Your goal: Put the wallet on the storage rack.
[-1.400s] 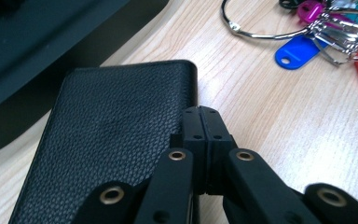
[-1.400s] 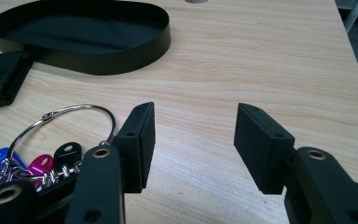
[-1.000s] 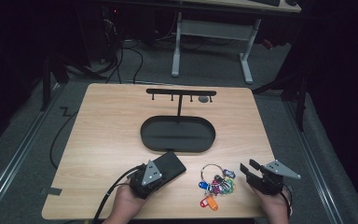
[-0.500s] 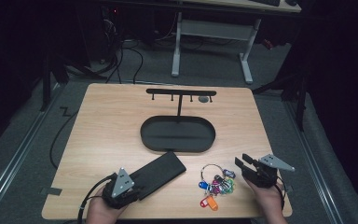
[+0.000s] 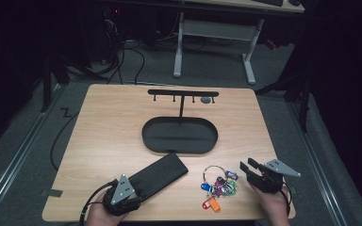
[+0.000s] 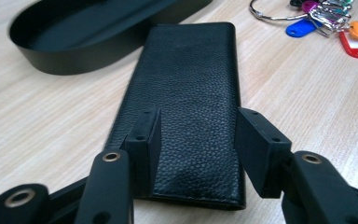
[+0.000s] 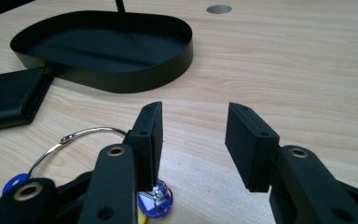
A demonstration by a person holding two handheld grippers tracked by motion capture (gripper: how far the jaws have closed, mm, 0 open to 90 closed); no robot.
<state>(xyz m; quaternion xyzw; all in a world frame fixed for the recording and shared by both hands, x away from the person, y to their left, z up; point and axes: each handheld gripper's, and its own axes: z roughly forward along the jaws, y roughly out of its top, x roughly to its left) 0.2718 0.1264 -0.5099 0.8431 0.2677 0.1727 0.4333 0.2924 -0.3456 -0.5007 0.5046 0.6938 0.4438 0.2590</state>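
A long black leather wallet (image 5: pixel 159 175) (image 6: pixel 186 88) lies flat on the wooden table, pointing at the black oval tray (image 5: pixel 144 137) (image 6: pixel 74 63). My left gripper (image 5: pixel 131 190) (image 6: pixel 198 126) is open at the wallet's near end. Its jaws stand on either side of that end without pressing, and they have just been opening. A ring of coloured keys and tags (image 5: pixel 219 186) (image 7: pixel 88 133) (image 6: pixel 326 18) lies right of the wallet. My right gripper (image 5: pixel 247 165) (image 7: pixel 193 126) sits just right of the keys. It is open with bare table between its jaws, which have just opened slightly.
A black hook stand (image 5: pixel 183 92) rises from the back of the tray (image 7: pixel 121 79). A round hole (image 7: pixel 219 9) is cut in the tabletop behind it. The table's near edge runs just under both hands. Desk legs and cables stand on the floor beyond.
My left gripper has slid back toward the near left, from the wallet's middle to its near end, and its jaws have spread. The wallet, keys and right gripper stay where they were.
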